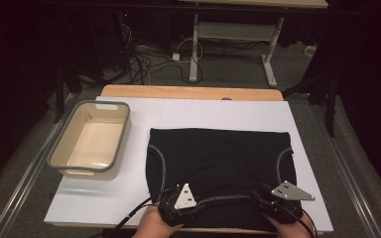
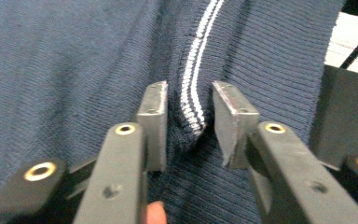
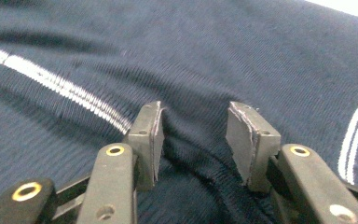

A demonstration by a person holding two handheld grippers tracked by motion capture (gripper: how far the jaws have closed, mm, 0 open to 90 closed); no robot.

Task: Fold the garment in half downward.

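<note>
A dark navy knit garment point(image 1: 218, 153) with thin white stripes lies flat on the white board. Both grippers rest on its near edge, each held by a hand. In the left gripper view, my left gripper point(image 2: 189, 100) stands a little apart over a raised fold of the fabric point(image 2: 191, 70) that carries a double white stripe point(image 2: 196, 56). From above, the left gripper point(image 1: 174, 194) sits at the garment's near left. My right gripper point(image 3: 196, 119) is open over a low ridge of cloth point(image 3: 193, 140), near the garment's near right point(image 1: 264, 194).
A grey-rimmed beige bin point(image 1: 124, 134) stands to the left of the garment on the white board point(image 1: 218, 111). The board's front edge runs just under the hands. Beyond the table are desk legs and cables on the floor.
</note>
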